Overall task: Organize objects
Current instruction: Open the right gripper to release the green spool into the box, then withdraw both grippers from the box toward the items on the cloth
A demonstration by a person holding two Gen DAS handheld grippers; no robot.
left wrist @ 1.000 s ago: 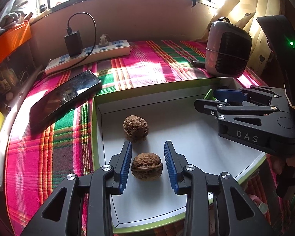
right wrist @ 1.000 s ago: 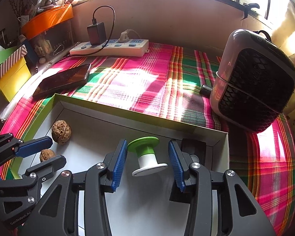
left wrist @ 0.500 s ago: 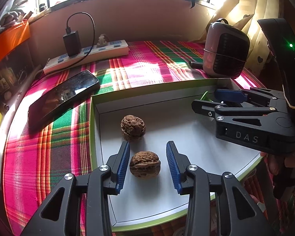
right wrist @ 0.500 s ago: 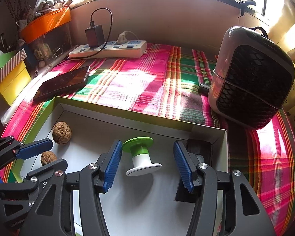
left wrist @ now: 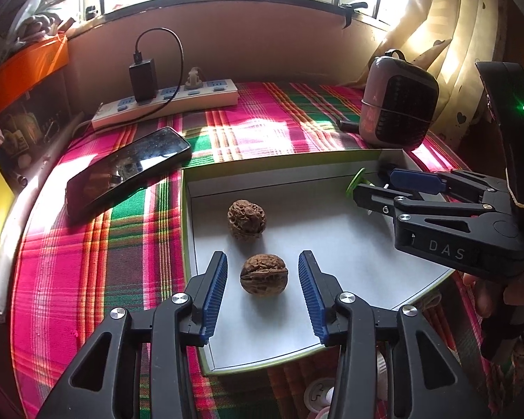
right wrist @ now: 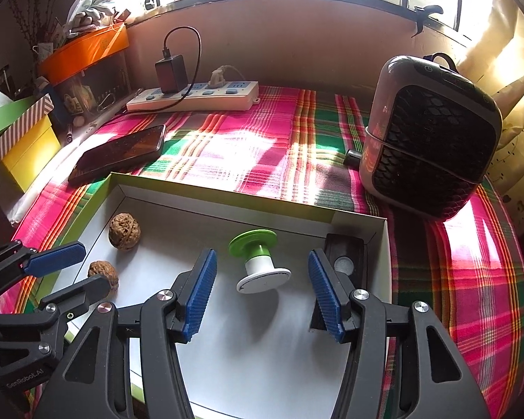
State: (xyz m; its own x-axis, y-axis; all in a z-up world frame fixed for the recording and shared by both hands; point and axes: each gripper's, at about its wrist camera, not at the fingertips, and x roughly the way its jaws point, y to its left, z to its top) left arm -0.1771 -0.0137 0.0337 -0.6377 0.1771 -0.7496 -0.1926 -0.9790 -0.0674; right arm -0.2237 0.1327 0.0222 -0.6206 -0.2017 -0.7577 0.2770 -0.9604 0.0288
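Two hand-held grippers over a shallow white box [left wrist: 332, 188] with a green rim, set on a plaid cloth [left wrist: 97, 262]. The left gripper [left wrist: 262, 286] straddles the nearer walnut [left wrist: 264, 274], which lies on the box floor; its jaws are opening, with clear gaps between the blue pads [left wrist: 215, 293] and the shell. A second walnut [left wrist: 246, 220] rests just beyond it, apart. The right gripper [right wrist: 258, 289] stands open around a green-and-white spool [right wrist: 258, 262] lying tilted on the box floor, untouched on both sides; a dark block [right wrist: 346, 255] sits in the box's far right corner, just beside the right-hand finger.

Step in hand, as judged: release of both items into the box (each lies free on the floor, so placement appears complete). The next move calls for drawing each gripper back without brushing walnut or spool, both of which would roll readily. A phone [left wrist: 129, 171], a power strip [left wrist: 167, 99] and a small heater [right wrist: 433, 139] lie outside the box.
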